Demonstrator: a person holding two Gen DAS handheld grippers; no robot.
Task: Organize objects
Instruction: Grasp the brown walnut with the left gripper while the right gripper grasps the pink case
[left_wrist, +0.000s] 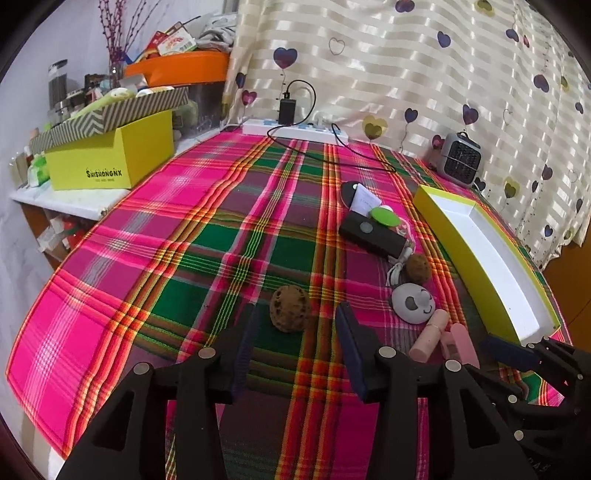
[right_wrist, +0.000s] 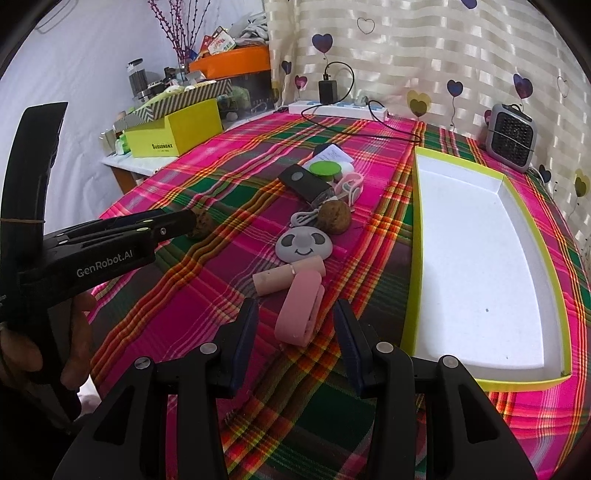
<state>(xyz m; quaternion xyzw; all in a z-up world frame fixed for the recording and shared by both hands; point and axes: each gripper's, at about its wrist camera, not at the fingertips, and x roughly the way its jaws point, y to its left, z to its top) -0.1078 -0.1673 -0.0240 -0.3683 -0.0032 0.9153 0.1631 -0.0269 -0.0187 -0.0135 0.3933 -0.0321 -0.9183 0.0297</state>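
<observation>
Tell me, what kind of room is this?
Probably a lived-in room at home: a plaid tablecloth, a heart-print curtain behind it, and a cluttered side shelf with boxes and jars.

"GenRobot.AI" — left gripper (right_wrist: 192, 221) ("SHISHONGNX", yellow box (left_wrist: 110, 162)).

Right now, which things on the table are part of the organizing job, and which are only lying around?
For the job: the white tray, the two brown balls, the panda disc, the pink tube, the pink clip, the black case, the green disc.

Lying about: the power strip, the small heater, the yellow box.
</observation>
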